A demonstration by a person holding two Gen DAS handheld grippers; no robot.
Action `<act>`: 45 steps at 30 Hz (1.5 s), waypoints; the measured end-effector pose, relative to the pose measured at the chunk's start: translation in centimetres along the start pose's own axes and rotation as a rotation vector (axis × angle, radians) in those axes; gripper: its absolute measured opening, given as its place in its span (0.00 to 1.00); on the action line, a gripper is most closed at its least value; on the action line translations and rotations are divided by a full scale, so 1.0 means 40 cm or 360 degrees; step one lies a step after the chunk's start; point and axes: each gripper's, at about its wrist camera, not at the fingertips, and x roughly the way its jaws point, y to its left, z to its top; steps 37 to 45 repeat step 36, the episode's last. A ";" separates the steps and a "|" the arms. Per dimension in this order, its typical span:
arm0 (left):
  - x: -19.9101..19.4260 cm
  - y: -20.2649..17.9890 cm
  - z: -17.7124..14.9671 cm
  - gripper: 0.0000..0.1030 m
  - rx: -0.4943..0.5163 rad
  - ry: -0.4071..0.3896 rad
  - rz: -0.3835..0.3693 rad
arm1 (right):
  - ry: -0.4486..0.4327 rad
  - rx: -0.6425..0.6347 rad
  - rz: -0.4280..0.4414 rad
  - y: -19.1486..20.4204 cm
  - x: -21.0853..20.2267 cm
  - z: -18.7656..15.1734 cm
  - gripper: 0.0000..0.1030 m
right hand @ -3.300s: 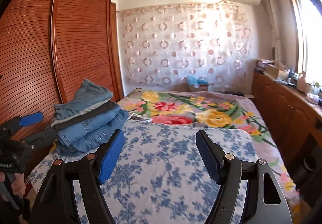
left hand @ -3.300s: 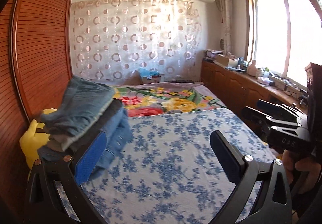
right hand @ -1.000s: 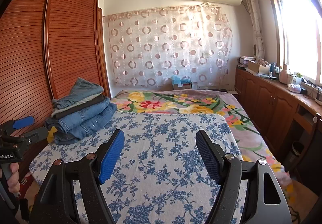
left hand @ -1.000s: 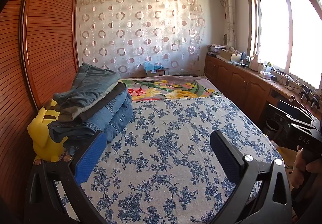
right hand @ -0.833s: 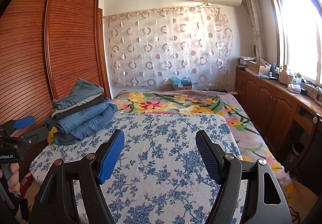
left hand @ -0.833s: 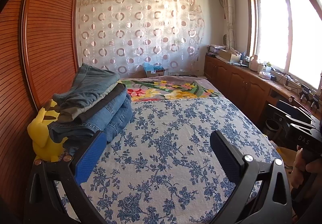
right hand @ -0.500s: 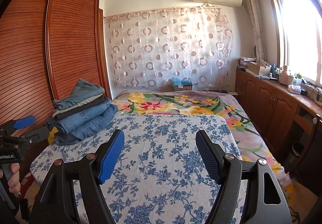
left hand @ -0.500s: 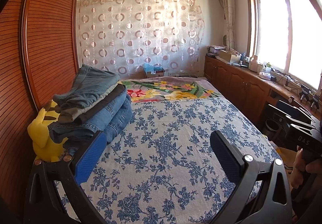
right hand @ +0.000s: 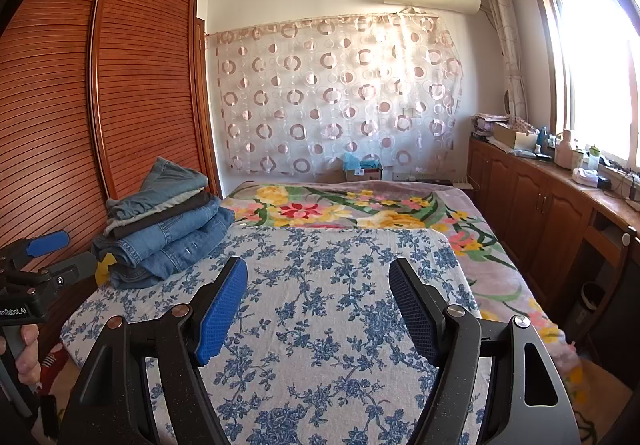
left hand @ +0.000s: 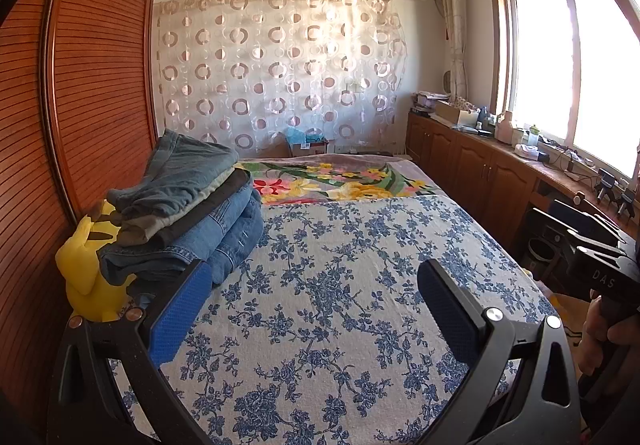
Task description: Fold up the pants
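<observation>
Folded jeans and pants [left hand: 188, 213] sit stacked at the bed's [left hand: 340, 305] far-left edge by the wardrobe, leaving the blue-floral bedspread open; both left gripper [left hand: 312, 309] and right gripper [right hand: 316, 309] hover wide open, empty.

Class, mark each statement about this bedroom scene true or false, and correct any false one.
1. Both grippers are open and hold nothing. True: left gripper, right gripper.
2. The stack of folded denim pants lies on the bed's right side. False: it lies on the left, by the brown slatted wardrobe.
3. A yellow plush toy sits beside the stack. True.
4. The blue floral bedsheet has pants spread across its middle. False: its middle is bare.
</observation>
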 end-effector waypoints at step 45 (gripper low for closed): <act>-0.003 -0.013 0.011 1.00 0.0003 -0.0014 -0.0001 | -0.0002 0.0001 0.0001 0.002 0.000 0.000 0.73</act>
